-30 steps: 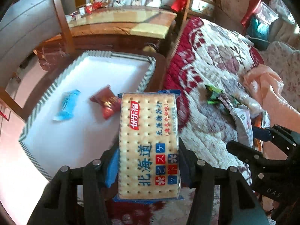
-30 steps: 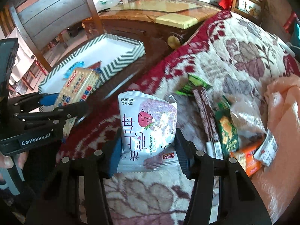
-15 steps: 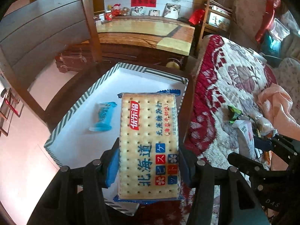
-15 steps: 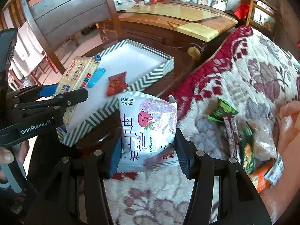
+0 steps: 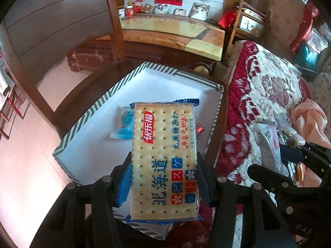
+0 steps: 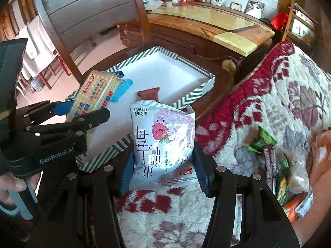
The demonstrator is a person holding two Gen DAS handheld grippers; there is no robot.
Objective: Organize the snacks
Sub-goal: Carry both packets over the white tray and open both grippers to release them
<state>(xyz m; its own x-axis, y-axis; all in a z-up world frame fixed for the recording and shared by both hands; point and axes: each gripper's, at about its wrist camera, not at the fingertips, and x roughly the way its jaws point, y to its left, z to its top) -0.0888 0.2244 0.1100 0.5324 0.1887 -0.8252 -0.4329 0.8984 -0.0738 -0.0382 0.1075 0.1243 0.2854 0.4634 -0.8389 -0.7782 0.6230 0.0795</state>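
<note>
My left tongs (image 5: 163,177) are clamped on a cracker pack (image 5: 164,161), its blue pads pressing both long edges, and I hold it above the near half of the striped tray (image 5: 86,122) that sits on the dark worktop (image 5: 89,86). Under the pack a blue wrapper (image 5: 124,128) lies on the tray's white floor, and a red wrapper (image 5: 199,128) peeks out on the pack's right side. My right tongs (image 6: 163,165) are clamped on a white pouch (image 6: 163,142) with a strawberry print, held upright over the edge where the worktop meets the floral blanket (image 6: 279,95). From the right view, the left tongs (image 6: 80,115) and cracker pack (image 6: 93,99) hang over the tray's left side, with the red wrapper (image 6: 149,94) just behind the pouch. More snacks (image 6: 277,165) lie heaped on the blanket to the right, beside a peach cloth (image 6: 320,157).
</note>
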